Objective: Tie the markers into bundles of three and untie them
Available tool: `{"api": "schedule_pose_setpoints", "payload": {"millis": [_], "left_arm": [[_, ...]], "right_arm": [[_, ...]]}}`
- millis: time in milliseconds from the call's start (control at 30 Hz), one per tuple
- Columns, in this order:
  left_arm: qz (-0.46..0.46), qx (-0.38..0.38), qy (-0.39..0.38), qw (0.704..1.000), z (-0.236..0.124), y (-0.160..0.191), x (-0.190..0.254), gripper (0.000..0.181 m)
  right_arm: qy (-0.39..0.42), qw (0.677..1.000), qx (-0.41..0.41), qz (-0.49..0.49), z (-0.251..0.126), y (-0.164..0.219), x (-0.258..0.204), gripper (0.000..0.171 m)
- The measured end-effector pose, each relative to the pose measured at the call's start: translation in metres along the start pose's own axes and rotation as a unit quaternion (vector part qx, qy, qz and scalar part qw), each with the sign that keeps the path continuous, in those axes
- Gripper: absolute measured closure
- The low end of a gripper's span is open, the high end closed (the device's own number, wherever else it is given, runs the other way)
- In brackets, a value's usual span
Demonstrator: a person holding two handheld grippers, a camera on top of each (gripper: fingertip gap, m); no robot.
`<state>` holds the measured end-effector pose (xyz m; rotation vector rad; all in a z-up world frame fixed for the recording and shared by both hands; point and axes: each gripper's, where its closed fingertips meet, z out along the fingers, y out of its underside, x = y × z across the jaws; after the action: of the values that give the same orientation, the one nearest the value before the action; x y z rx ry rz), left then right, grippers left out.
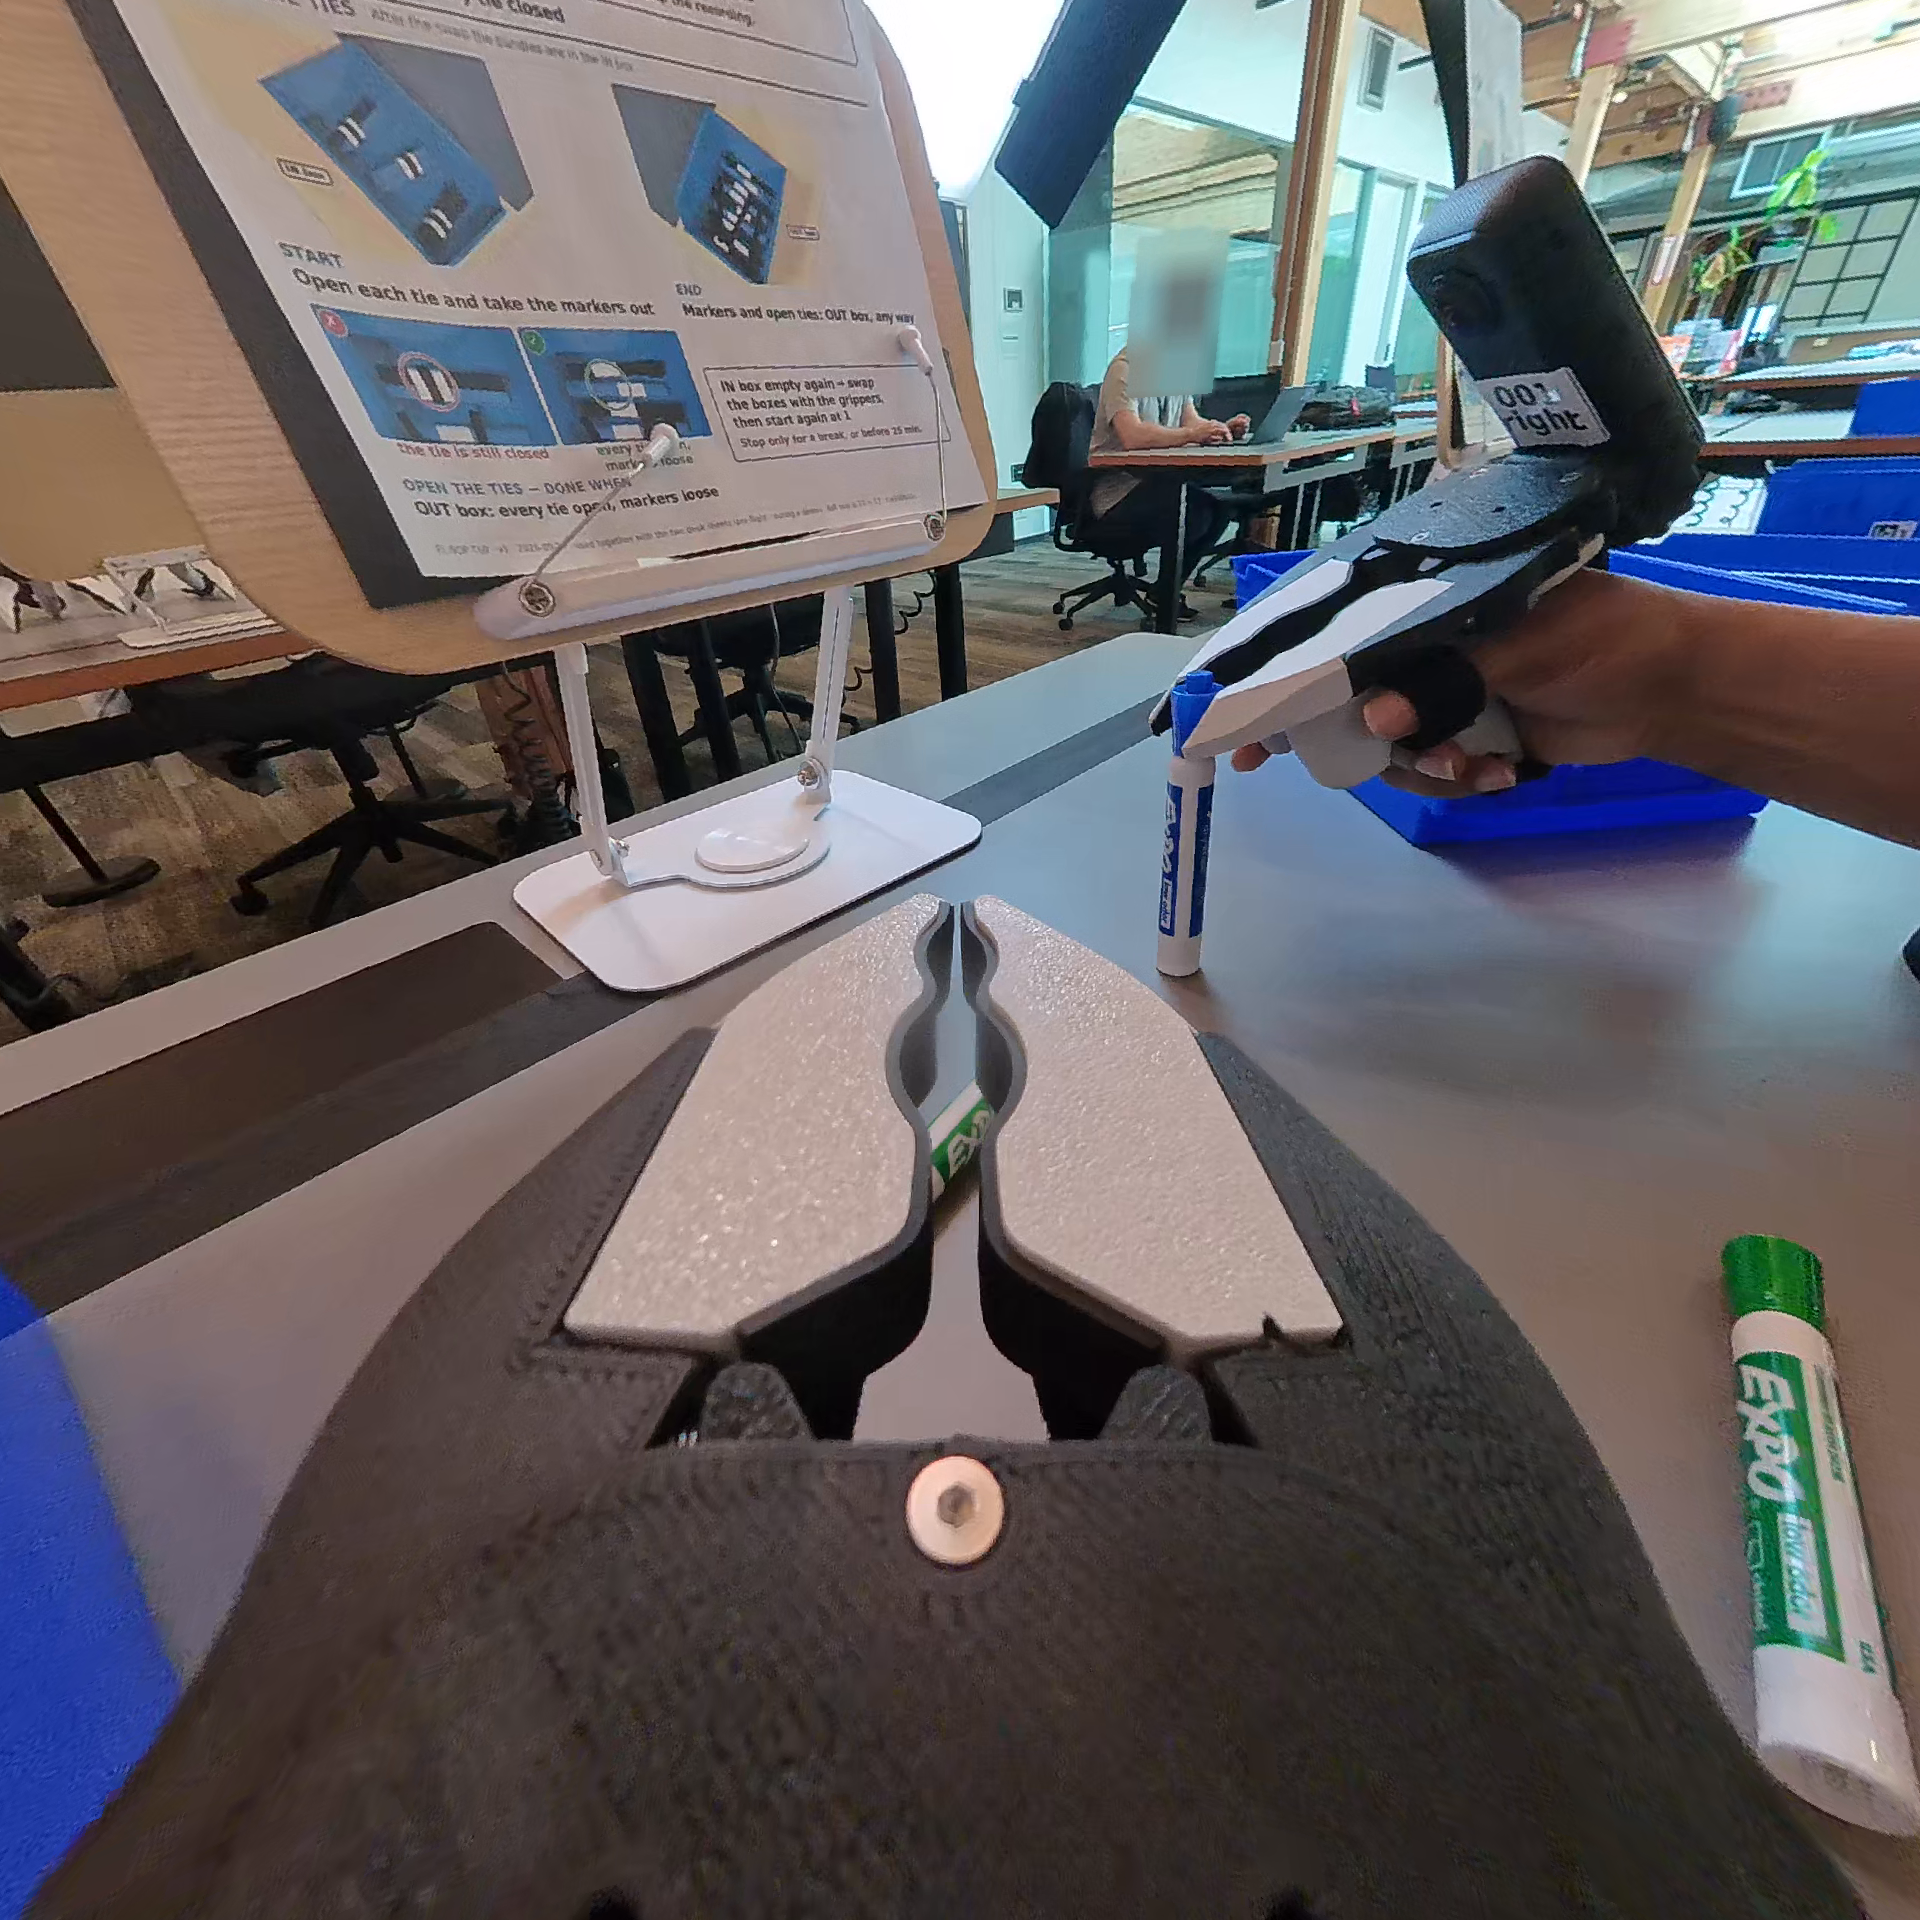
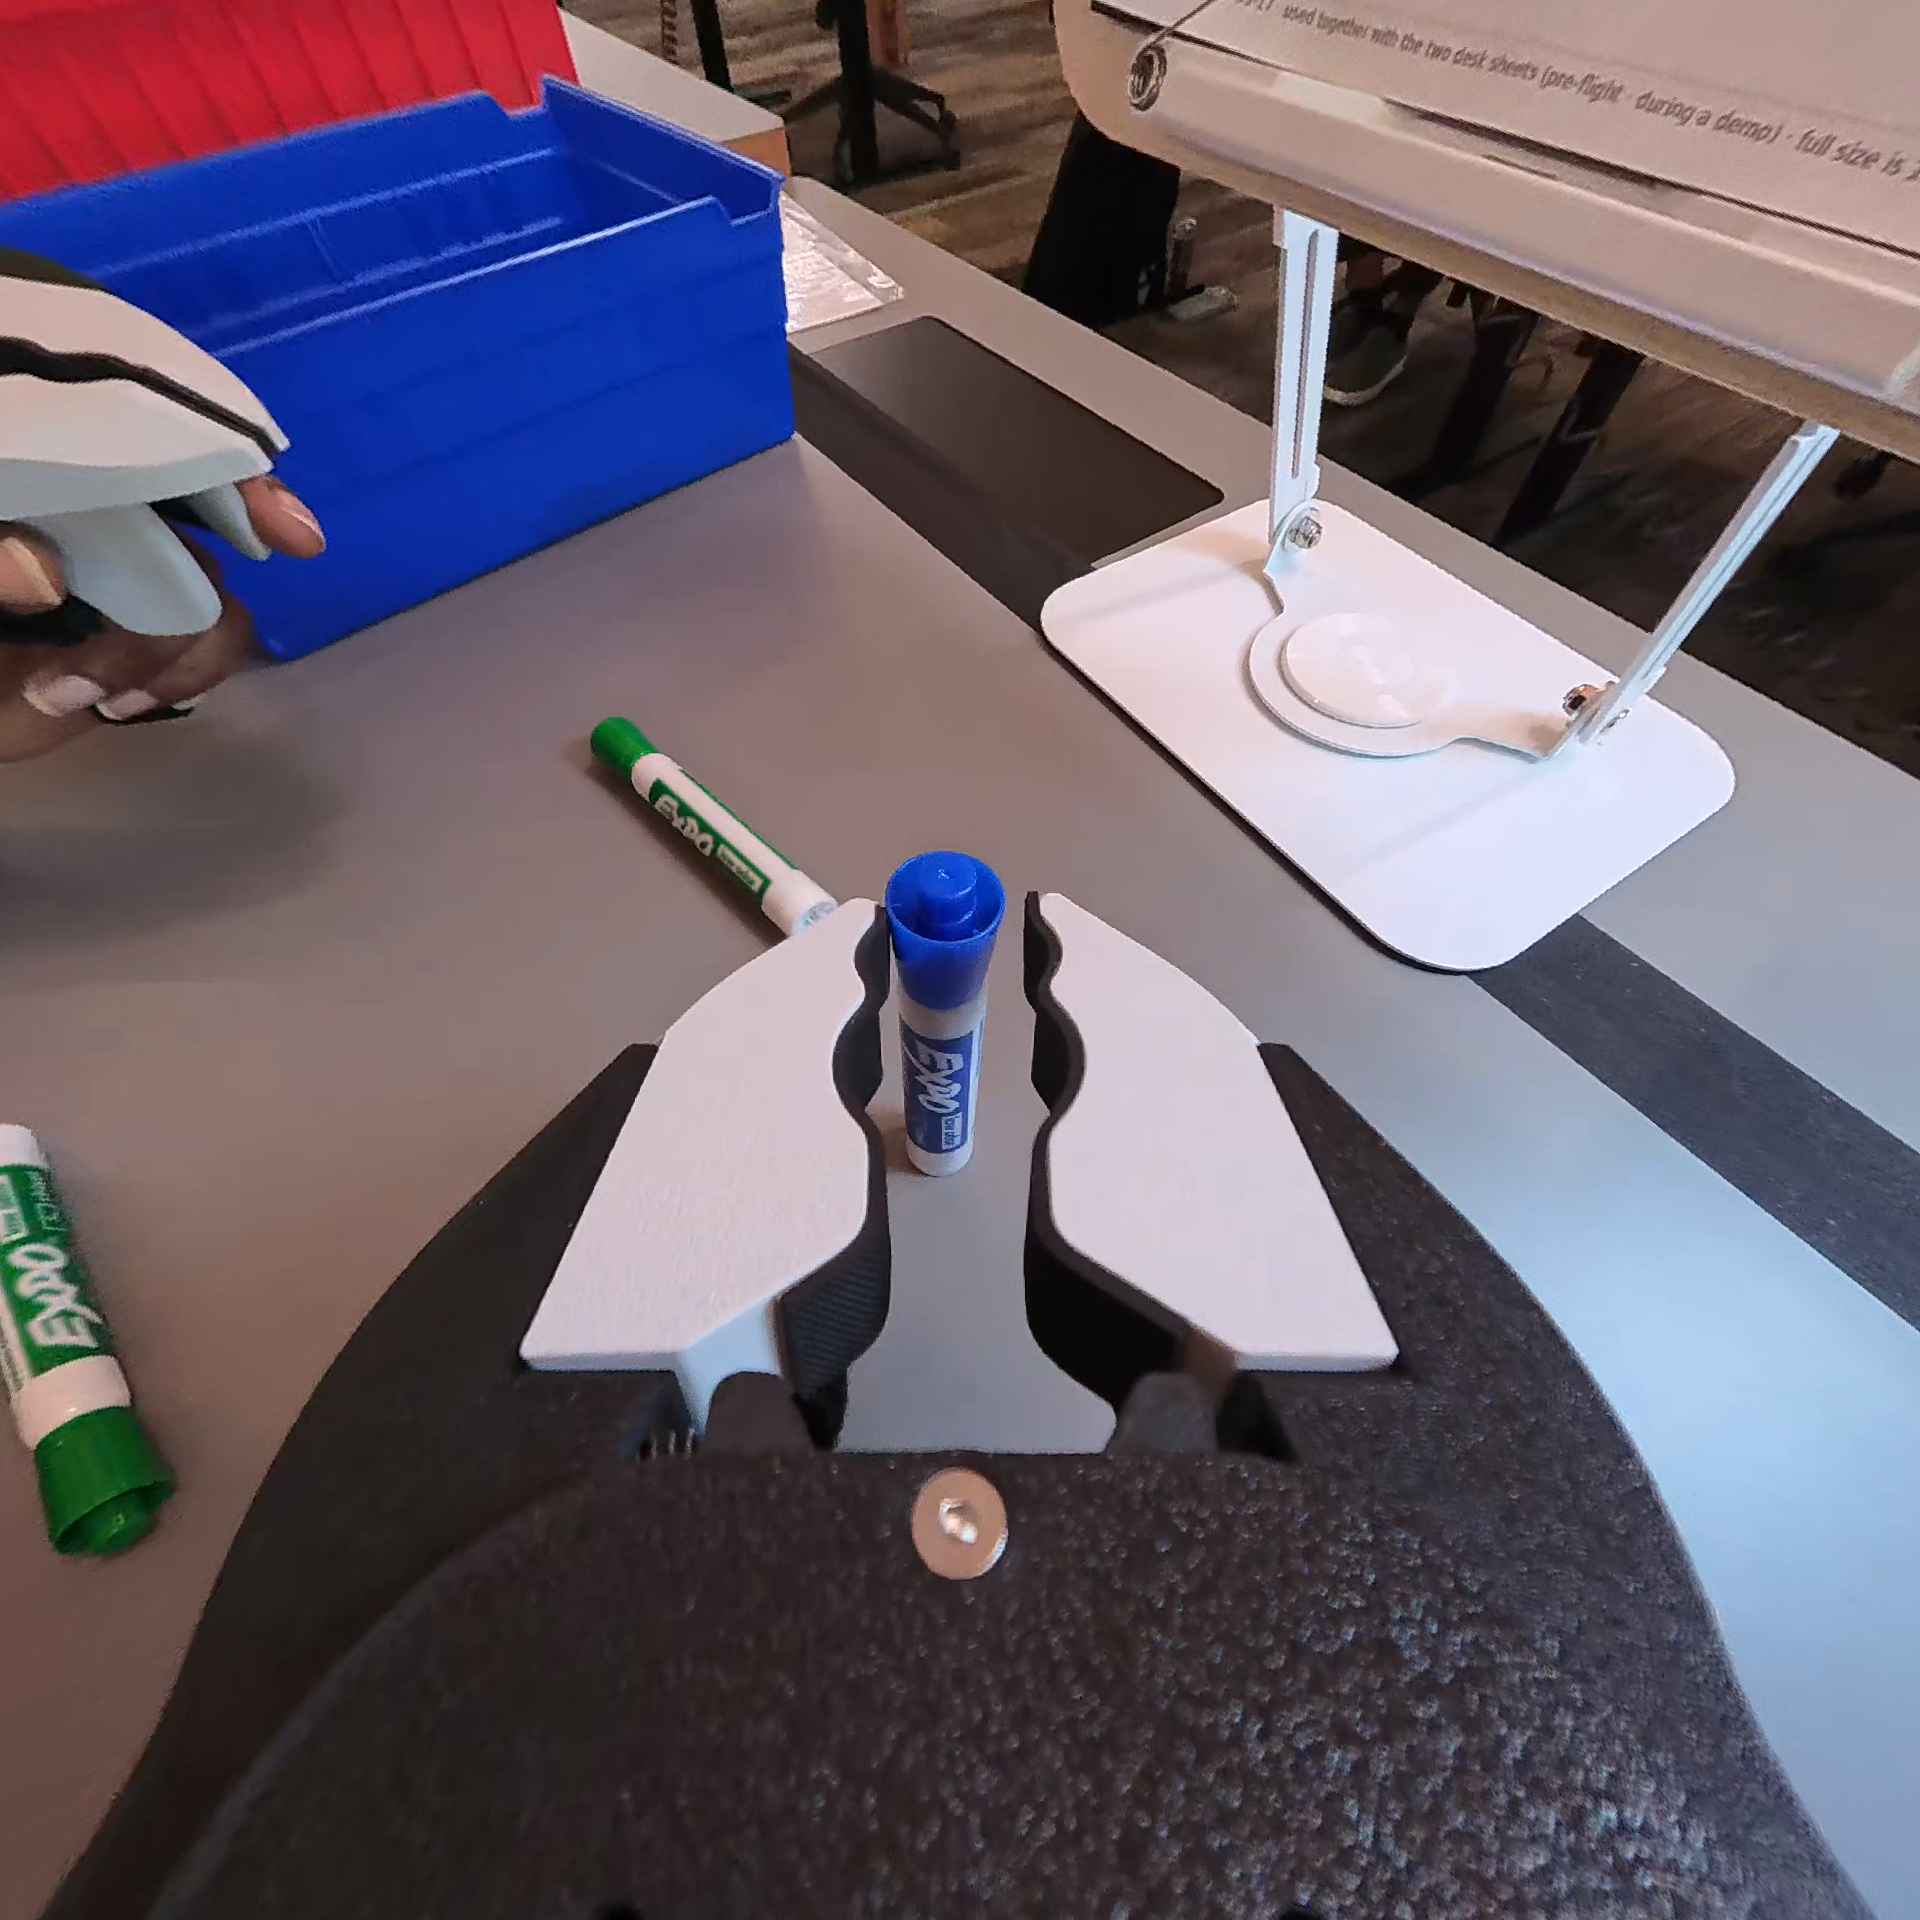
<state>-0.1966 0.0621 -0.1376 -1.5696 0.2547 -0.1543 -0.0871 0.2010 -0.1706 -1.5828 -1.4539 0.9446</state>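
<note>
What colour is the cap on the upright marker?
Blue cap on the upright marker; right wrist view shows it best.

White doc stand (image 2: 1382, 727) sits mid-table w/ instruction sheet (image 1: 582, 281) clipped on top. Blue bin (image 2: 499, 343) left of stand; more blue bins (image 1: 1558, 810) to its right. Seated person (image 1: 1143, 436) at desk far behind.

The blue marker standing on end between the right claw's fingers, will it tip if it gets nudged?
Probably: the blue marker stands upright on one narrow end. The right claw is open around it, so nothing steadies it. Once down, its round barrel would likely roll.
</note>
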Motion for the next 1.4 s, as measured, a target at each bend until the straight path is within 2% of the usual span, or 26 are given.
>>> {"api": "schedule_pose_setpoints", "payload": {"millis": [200,267,367,433,500,600,700,833,933,1033,1100,1133,1233,1300,1400], "left_arm": [[-0.005,0.001,0.0,1.0,0.0,0.0,-0.001,0.18],[-0.006,0.001,0.001,1.0,0.0,0.0,-0.001,0.179],[-0.01,-0.001,0.002,1.0,0.001,0.001,0.0,0.179],[-0.011,-0.001,0.0,1.0,0.001,0.0,0.0,0.179],[-0.01,0.001,-0.011,1.0,0.0,-0.001,-0.004,0.181],[-0.011,0.019,-0.04,0.999,-0.006,-0.008,-0.014,0.181],[-0.036,0.039,-0.052,0.997,-0.018,-0.023,-0.023,0.18],[-0.033,0.06,-0.068,0.995,-0.045,-0.039,-0.025,0.18],[0.004,0.054,-0.077,0.996,-0.06,-0.035,-0.021,0.181],[0.004,0.052,-0.072,0.996,-0.063,-0.029,-0.021,0.181],[0.009,0.046,-0.071,0.996,-0.062,-0.026,-0.022,0.181],[0.015,0.044,-0.072,0.996,-0.061,-0.024,-0.021,0.181],[0.03,0.038,-0.072,0.996,-0.06,-0.021,-0.02,0.181],[0.028,0.037,-0.07,0.997,-0.059,-0.02,-0.019,0.181],[0.023,0.041,-0.065,0.997,-0.059,-0.021,-0.015,0.181]], "right_arm": [[0.002,1.0,-0.009,-0.011,0.0,0.0,-0.003,0.142],[0.002,1.0,0.008,-0.007,-0.005,-0.007,-0.003,0.134],[0.007,0.999,0.051,-0.011,-0.026,-0.035,-0.008,0.123],[0.017,0.997,0.066,-0.046,-0.043,-0.061,-0.021,0.124],[-0.004,0.996,0.044,-0.081,-0.046,-0.082,-0.048,0.127],[-0.074,0.992,-0.05,-0.084,-0.013,-0.083,-0.104,0.126],[-0.082,0.983,-0.128,-0.101,0.048,-0.052,-0.133,0.124],[-0.061,0.965,-0.204,-0.154,0.117,-0.015,-0.114,0.123],[-0.083,0.936,-0.287,-0.184,0.15,0.008,-0.105,0.12],[-0.085,0.905,-0.355,-0.22,0.172,0.027,-0.092,0.122],[-0.088,0.909,-0.356,-0.199,0.181,0.02,-0.09,0.135],[-0.093,0.906,-0.36,-0.202,0.182,0.021,-0.09,0.148],[-0.102,0.906,-0.358,-0.199,0.179,0.022,-0.096,0.153],[-0.094,0.923,-0.314,-0.2,0.171,0.013,-0.106,0.153],[-0.103,0.964,-0.185,-0.159,0.136,-0.023,-0.135,0.153]]}}
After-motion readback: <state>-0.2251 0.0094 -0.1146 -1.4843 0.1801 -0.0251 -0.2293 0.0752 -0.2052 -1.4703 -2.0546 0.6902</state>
